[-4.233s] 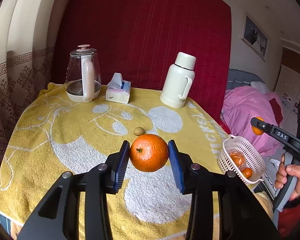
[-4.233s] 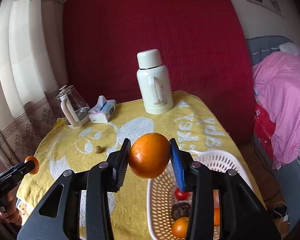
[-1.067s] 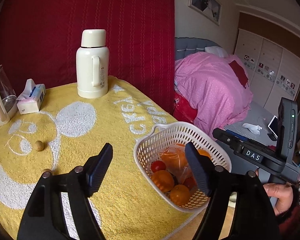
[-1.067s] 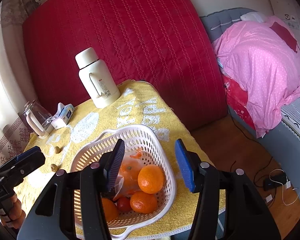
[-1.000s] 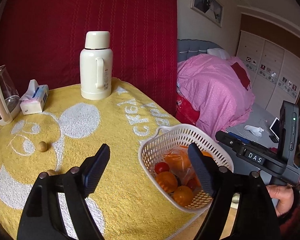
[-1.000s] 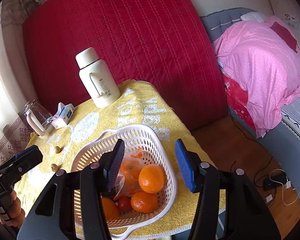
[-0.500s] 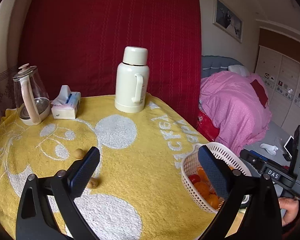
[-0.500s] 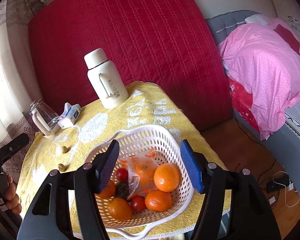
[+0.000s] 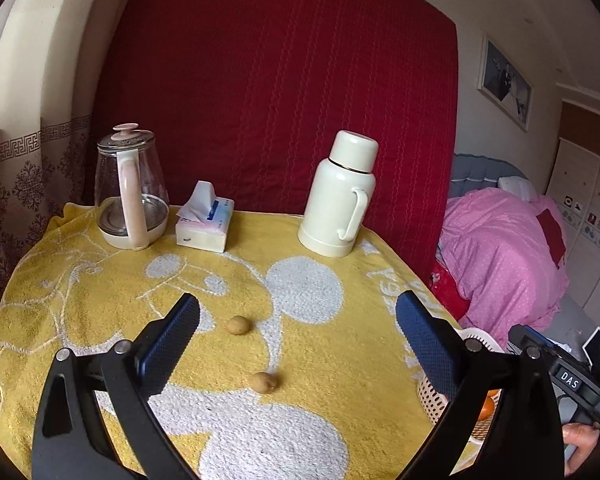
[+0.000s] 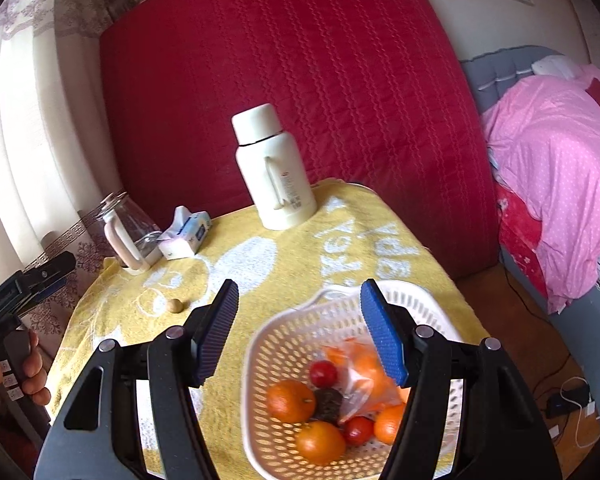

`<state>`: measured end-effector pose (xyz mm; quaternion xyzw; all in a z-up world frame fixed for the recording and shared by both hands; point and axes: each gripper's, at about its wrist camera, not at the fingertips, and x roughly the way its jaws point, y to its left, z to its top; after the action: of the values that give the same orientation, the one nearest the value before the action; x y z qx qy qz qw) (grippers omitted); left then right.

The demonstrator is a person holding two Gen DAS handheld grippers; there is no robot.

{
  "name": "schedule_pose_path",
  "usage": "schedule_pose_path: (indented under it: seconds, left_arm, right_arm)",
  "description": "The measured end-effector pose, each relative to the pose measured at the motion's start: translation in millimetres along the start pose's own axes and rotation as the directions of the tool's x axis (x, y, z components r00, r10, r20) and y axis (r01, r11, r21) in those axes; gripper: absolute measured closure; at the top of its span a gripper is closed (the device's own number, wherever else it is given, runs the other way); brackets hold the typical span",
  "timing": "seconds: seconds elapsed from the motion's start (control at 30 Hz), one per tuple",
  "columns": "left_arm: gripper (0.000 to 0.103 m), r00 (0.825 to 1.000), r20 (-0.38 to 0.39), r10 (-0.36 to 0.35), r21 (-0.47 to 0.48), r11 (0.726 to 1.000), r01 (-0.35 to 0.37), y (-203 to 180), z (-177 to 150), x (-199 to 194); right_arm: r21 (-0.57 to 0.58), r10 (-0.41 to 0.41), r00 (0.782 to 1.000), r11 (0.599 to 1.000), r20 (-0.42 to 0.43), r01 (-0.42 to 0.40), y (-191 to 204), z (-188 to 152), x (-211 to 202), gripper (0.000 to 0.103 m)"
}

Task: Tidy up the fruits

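Yellow towel [image 9: 340, 344] under both empty, spread grippers [image 9: 296, 340].

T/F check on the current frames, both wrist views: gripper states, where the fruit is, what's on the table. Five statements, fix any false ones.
1. The left gripper holds an orange. False: its jaws stand wide open with nothing between them.
2. Two small brown fruits lie on the yellow towel. True.
3. The white basket is empty. False: it holds oranges, small red fruits and a plastic bag of fruit.
4. The cream thermos stands upright at the back of the table. True.
5. The right gripper is shut on a red fruit. False: it is open and empty above the basket.
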<state>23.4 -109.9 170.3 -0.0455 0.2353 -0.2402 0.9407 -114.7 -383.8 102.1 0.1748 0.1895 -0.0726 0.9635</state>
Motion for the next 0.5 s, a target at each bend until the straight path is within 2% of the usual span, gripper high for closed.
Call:
schedule_pose_path:
  seconds: [0.1,0.27,0.5]
  left_arm:
    - [0.005,1.0,0.012,0.011,-0.005,1.0,-0.011,9,0,-3]
    - [0.005,0.999,0.008,-0.052,-0.018,0.998,0.052,24,-2,-8]
    - [0.005,1.0,0.019,-0.02,0.007,1.0,0.02,33,-7,-14]
  right_arm:
    - [-0.029,0.03,0.999,0.999,-0.009,-0.031,20,0,7,0.038]
    - [-0.08,0.082,0.996,0.993,-0.041,-0.085,56,-2,22,0.038]
    - [-0.142,0.125,0.987,0.98,-0.1,-0.138,99,-13,45,0.038]
